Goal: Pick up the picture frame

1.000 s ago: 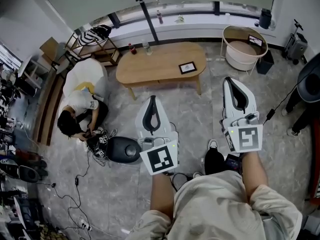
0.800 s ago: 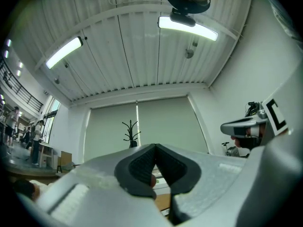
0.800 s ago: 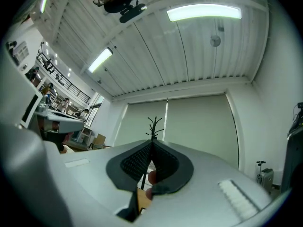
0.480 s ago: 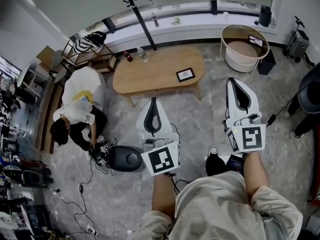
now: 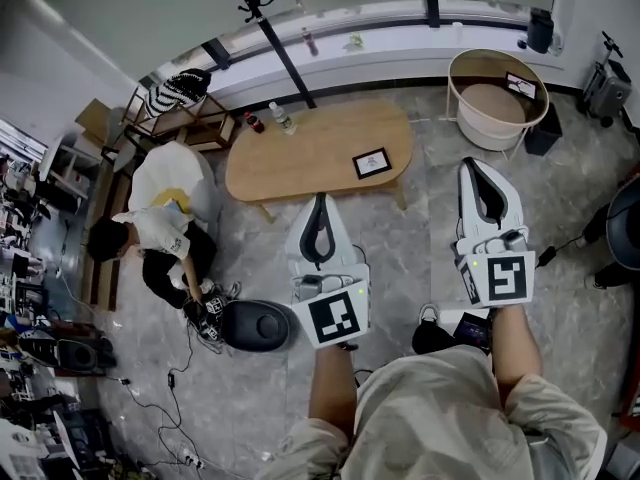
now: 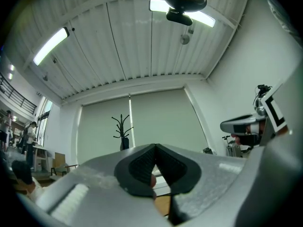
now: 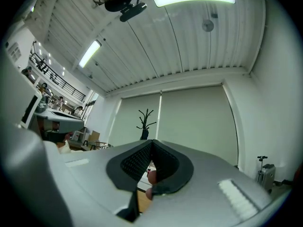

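A small black picture frame (image 5: pixel 373 162) lies flat on the right part of an oval wooden coffee table (image 5: pixel 290 158). My left gripper (image 5: pixel 320 204) hangs over the floor just short of the table's near edge, shut and empty. The right gripper (image 5: pixel 477 165) is held off the table's right end, beside the frame's side, also shut with nothing in it. In the left gripper view the left gripper (image 6: pixel 155 146) points slightly upward at a blind and a coat stand, with a strip of table below its tips. The right gripper (image 7: pixel 151 143) shows the same in its own view.
A person (image 5: pixel 150 228) crouches on the floor at the left by a black round device (image 5: pixel 257 326) and cables. A round tub (image 5: pixel 497 98) stands at the back right. Bottles (image 5: pixel 283 118) stand on the table's far left edge. A tripod pole (image 5: pixel 285 58) rises behind the table.
Both grippers have moved forward toward the coffee table, which now sits closer under them. The crouching person has shifted position. Both jaws stay shut.
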The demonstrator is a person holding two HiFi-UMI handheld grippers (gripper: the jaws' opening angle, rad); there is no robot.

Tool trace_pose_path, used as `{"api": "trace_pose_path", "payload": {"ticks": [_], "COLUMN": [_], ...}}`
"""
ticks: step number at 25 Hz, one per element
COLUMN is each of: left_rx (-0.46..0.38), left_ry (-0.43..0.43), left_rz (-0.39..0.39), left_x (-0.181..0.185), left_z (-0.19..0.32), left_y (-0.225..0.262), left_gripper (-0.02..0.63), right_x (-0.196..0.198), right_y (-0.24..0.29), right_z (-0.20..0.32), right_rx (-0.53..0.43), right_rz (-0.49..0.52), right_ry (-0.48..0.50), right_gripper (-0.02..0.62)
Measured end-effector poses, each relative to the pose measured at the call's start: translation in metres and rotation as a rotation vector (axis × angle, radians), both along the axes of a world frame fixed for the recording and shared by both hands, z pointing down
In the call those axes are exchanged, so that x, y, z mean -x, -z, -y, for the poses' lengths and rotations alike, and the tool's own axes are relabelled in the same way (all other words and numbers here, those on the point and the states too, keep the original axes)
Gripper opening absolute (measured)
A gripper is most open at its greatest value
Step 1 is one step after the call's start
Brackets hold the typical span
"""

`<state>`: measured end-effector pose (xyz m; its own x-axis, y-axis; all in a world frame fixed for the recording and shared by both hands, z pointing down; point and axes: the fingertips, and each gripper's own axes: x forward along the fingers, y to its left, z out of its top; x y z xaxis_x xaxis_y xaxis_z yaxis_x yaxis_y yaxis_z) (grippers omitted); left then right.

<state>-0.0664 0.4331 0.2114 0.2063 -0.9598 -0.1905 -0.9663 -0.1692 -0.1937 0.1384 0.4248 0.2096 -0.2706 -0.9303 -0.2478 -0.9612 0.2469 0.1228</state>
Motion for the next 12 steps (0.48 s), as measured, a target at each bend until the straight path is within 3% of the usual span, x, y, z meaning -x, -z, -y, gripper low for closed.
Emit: {"api": "trace_pose_path", "payload": {"ticks": [12], "left_rx": [0.004], "left_ry": [0.023], "left_rz": [0.033], "left_x": [-0.051], "left_z": [0.08], "left_y": [-0.001], "left_gripper": [0.003], "right_x": [-0.047], "right_y": [-0.009], "right_z": [0.087], "right_rx": [0.019], "right_rz": [0.001], "right_ry": [0.026], "right_gripper": [0.002]}}
